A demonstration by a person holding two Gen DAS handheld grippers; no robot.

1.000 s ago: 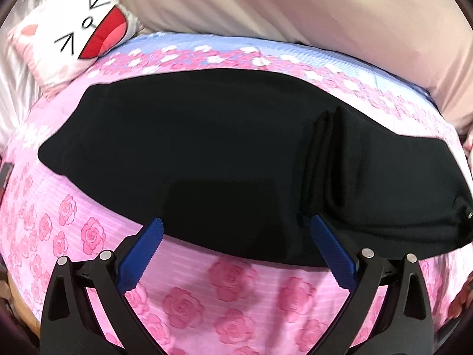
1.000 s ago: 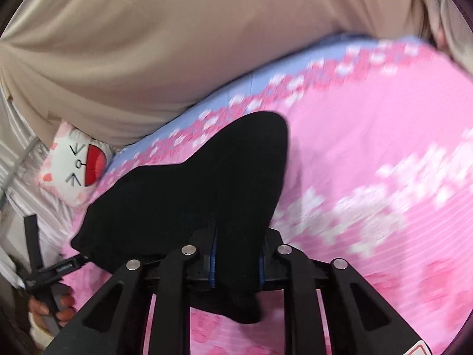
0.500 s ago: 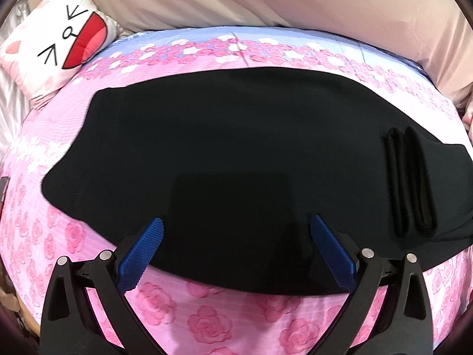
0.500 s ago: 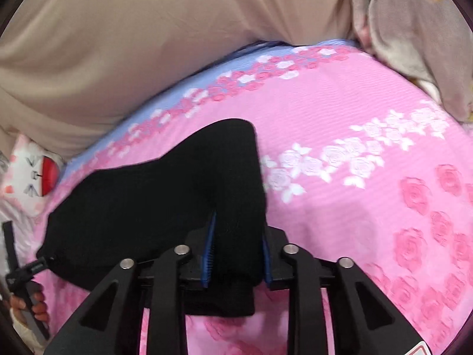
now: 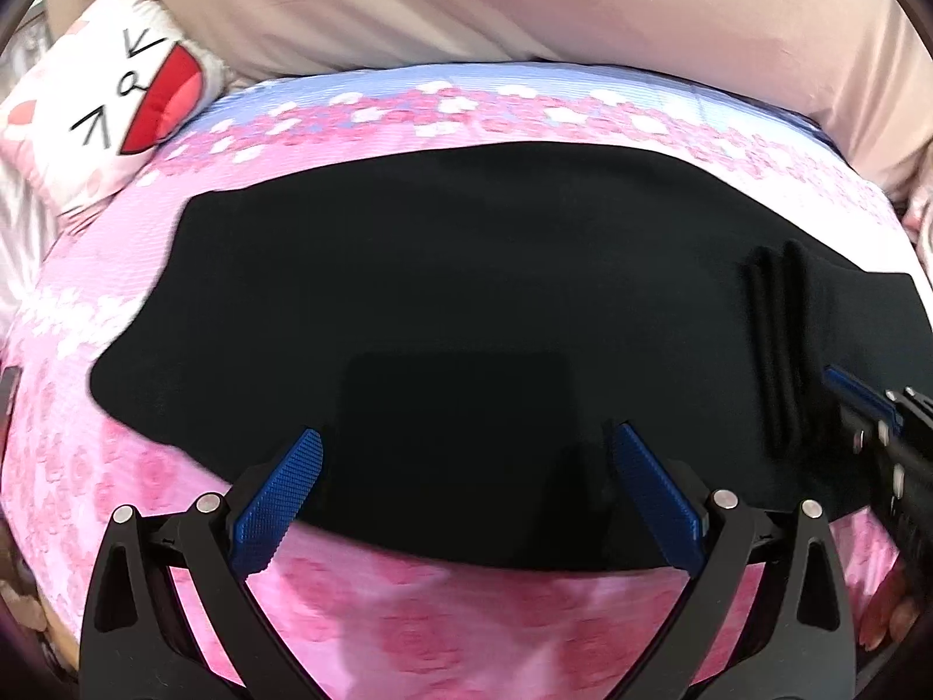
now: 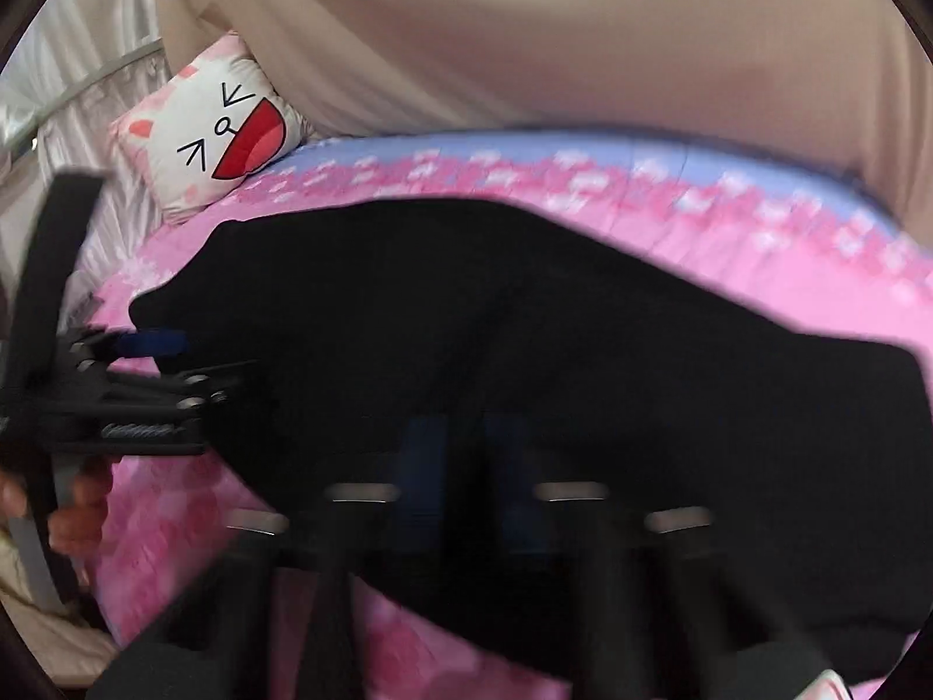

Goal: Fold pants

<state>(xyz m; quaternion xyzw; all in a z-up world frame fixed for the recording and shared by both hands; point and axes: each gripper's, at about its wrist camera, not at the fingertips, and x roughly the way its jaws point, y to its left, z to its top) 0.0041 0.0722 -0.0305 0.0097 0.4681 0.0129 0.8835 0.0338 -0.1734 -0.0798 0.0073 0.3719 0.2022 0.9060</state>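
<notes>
Two sets of jaws over black pants (image 5: 495, 303): left gripper (image 5: 466, 487) wide, empty; right gripper (image 6: 466, 455) closing, blurred, grip unclear.

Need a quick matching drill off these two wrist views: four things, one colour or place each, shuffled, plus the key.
Things:
1. pants
2. cat-face pillow
3. bedsheet
4. left gripper pads

Matches:
A. blue
B. pink with roses
C. black, spread flat on the bed
D. far left corner, by the beige cloth

Pairs: 1-C, 2-D, 3-B, 4-A
</notes>
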